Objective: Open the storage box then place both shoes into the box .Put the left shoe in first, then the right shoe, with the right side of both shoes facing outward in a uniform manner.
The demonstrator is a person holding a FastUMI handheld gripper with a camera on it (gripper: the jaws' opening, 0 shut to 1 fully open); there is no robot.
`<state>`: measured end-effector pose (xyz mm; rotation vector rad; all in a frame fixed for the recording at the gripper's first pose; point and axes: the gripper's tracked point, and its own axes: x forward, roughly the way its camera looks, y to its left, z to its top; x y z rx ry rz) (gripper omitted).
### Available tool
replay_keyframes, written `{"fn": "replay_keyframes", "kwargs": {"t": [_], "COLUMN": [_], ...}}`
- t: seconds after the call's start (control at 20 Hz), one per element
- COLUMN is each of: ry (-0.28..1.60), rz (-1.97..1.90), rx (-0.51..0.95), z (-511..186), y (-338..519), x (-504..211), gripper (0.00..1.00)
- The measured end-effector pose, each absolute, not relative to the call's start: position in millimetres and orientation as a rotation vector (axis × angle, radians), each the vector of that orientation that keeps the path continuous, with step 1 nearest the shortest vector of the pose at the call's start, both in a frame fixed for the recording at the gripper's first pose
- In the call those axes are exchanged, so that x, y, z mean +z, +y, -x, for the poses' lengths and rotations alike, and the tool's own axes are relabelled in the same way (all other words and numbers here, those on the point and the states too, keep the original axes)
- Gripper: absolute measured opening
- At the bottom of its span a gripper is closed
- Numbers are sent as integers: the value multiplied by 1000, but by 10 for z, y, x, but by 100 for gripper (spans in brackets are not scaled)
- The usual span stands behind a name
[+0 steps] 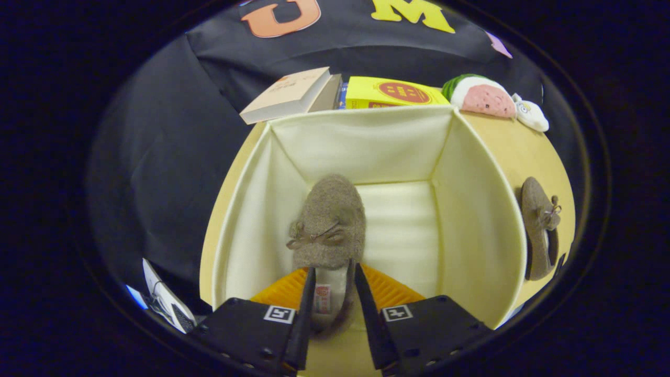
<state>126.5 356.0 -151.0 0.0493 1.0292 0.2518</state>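
Note:
A brown felt shoe (330,220) with a small bow hangs toe-forward inside the open cream storage box (481,209), nearer its left wall. My gripper (335,275) is shut on the shoe's heel end, one finger on each side of the opening, and the insole shows between them. The box's ribbed floor lies bare to the right of the held shoe. The matching second shoe (542,225) lies on the table outside the box, against its right wall.
The box stands on a tan table (523,152). Behind it lie a cream book (288,94), a yellow carton (392,93), a watermelon-shaped plush (481,97) and a small white toy (531,115). Some papers (165,301) sit off the table's left side.

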Motion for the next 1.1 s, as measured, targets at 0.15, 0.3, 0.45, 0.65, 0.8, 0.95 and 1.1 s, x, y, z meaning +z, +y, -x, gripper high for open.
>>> {"fn": "replay_keyframes", "kwargs": {"t": [0.15, 0.3, 0.45, 0.65, 0.8, 0.95, 1.1], "ry": [958, 885, 860, 812, 798, 818, 880], "rz": [2, 29, -1, 34, 64, 75, 88], "rx": [303, 309, 289, 226, 160, 95, 44], "z": [-1164, -1090, -1046, -1106, -1169, -1252, -1337], "y": [3427, 3132, 2752, 2072, 1496, 922, 393], "x": [-1187, -810, -529, -303, -274, -421, -723], "gripper": [73, 97, 97, 96, 96, 96, 97]}}
